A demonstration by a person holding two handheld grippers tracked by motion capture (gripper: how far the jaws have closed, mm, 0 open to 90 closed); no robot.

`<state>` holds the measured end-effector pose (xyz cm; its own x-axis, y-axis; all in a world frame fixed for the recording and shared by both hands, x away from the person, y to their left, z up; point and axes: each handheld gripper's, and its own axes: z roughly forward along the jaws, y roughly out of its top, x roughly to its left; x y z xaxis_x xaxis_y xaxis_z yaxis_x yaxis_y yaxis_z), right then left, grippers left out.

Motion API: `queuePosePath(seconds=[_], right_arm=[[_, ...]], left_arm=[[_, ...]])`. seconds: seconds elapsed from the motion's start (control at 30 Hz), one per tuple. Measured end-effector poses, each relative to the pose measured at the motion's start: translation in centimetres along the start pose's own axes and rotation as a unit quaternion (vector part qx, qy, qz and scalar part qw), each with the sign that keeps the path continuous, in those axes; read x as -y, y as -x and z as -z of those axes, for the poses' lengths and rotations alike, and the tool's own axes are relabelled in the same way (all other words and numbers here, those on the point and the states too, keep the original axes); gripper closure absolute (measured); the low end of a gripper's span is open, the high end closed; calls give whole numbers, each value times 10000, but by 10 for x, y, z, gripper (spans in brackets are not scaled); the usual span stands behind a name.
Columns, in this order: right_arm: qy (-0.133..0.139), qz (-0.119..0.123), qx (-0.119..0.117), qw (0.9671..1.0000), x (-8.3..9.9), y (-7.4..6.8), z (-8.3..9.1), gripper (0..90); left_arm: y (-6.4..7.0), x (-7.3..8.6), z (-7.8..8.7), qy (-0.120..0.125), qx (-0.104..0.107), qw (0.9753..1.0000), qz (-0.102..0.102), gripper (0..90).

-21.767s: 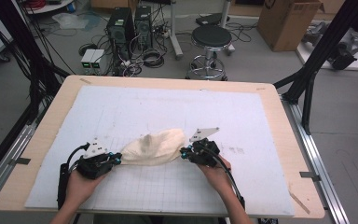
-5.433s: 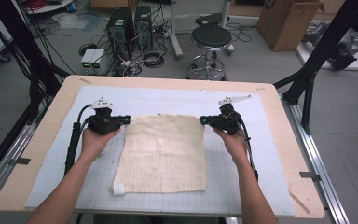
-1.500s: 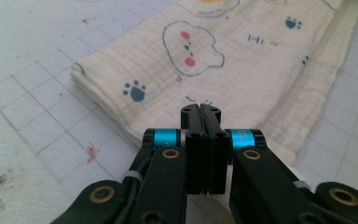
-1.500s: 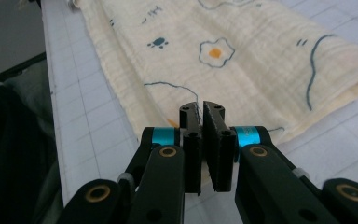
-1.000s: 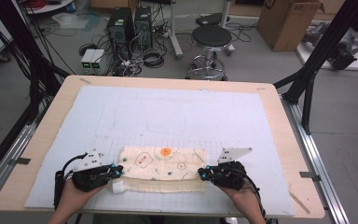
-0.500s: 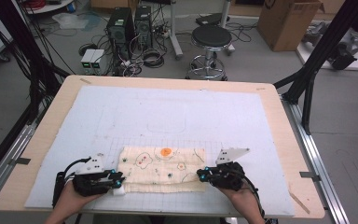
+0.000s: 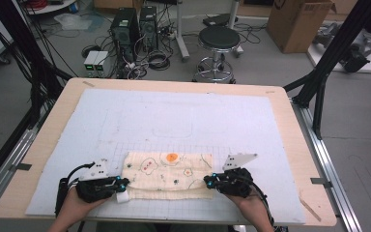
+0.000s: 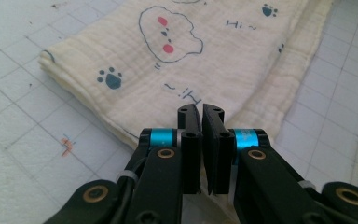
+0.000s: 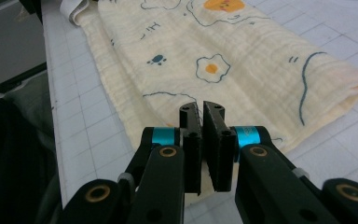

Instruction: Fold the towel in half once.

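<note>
A cream cloth (image 7: 169,174) printed with clouds, paw prints and fried eggs lies folded into a long strip near the front of the table. My left gripper (image 7: 122,184) is at its left end. In the left gripper view the jaws (image 8: 201,108) stand pressed together on the cloth's (image 8: 168,70) near corner. At the strip's right end is my right gripper (image 7: 207,181). Its jaws (image 9: 201,105) are likewise shut over the near edge of the cloth (image 9: 242,56). A white label (image 7: 122,197) sticks out at the front left corner.
A pale gridded mat (image 7: 174,116) covers the wooden table (image 7: 48,145), whose front edge runs just behind both hands. Beyond the table stand a stool (image 7: 218,41), computer towers (image 7: 135,24) and a cardboard box (image 7: 302,21) on the floor.
Five seconds back the cloth lay spread open with the grippers at its far corners. Over the last second it has lain folded and both grippers have barely shifted.
</note>
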<state>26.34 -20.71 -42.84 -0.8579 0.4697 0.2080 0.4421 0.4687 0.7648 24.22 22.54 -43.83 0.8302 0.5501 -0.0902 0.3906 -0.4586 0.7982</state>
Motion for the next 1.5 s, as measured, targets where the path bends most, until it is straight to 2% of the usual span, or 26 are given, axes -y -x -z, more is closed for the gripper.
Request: queuePosePath(seconds=[0.23, 0.43, 0.5, 0.63, 0.73, 0.83, 0.9, 0.93, 0.97, 1.03, 1.07, 1.13, 1.2, 1.33, 1.4, 1.5], right_arm=[[71, -2, 38, 10000, -1, 0, 3, 861], [149, -25, 36, 9999, -2, -4, 6, 861], [159, 25, 16, 9999, -3, -8, 6, 861], [155, 168, -1, 9997, -4, -17, 10, 861], [122, 195, -3, 9997, -3, -19, 11, 861], [47, 143, -7, 9999, 1, -19, 9, 861], [-77, 80, -45, 9999, 5, -17, 6, 861], [-166, 67, -75, 9998, 7, -17, 3, 858], [-288, 48, -109, 9995, 10, -17, 0, 847], [-416, 11, -225, 9989, 12, -17, -3, 774], [-417, 67, -210, 9989, 11, -17, -3, 751], [-213, 62, -304, 9993, 6, -17, 3, 668], [-6, -59, -390, 9992, -1, -14, 7, 605], [196, -39, -263, 9995, -18, -6, 3, 589], [271, -46, -250, 9993, -27, -3, -1, 626], [309, 38, -119, 9994, -43, 2, -10, 723]], left_arm=[[-2, -4, 7, 434, -87, 9988, 192, 870], [2, -3, 17, 653, -64, 9975, 260, 876], [5, -1, 21, 607, -85, 9979, 183, 877], [10, 4, 26, 566, -73, 9982, 184, 877], [14, 6, 28, 555, -53, 9984, 138, 877], [17, 8, 26, 419, -26, 9991, 79, 877], [18, 10, 23, 236, 118, 9996, 83, 877], [18, 11, 20, 52, 275, 9996, 81, 875], [18, 12, 19, 12, 332, 9994, 73, 867], [18, 11, 20, 63, 378, 9993, 40, 786], [17, 9, 21, 155, 409, 9990, 86, 753], [14, 3, 25, 415, 411, 9982, 161, 702], [10, -5, 25, 506, 349, 9980, 161, 660], [3, -21, 13, 617, 126, 9979, 135, 622], [-1, -26, 6, 630, 18, 9979, 144, 635], [-9, -37, -7, 622, -120, 9977, 230, 729]])
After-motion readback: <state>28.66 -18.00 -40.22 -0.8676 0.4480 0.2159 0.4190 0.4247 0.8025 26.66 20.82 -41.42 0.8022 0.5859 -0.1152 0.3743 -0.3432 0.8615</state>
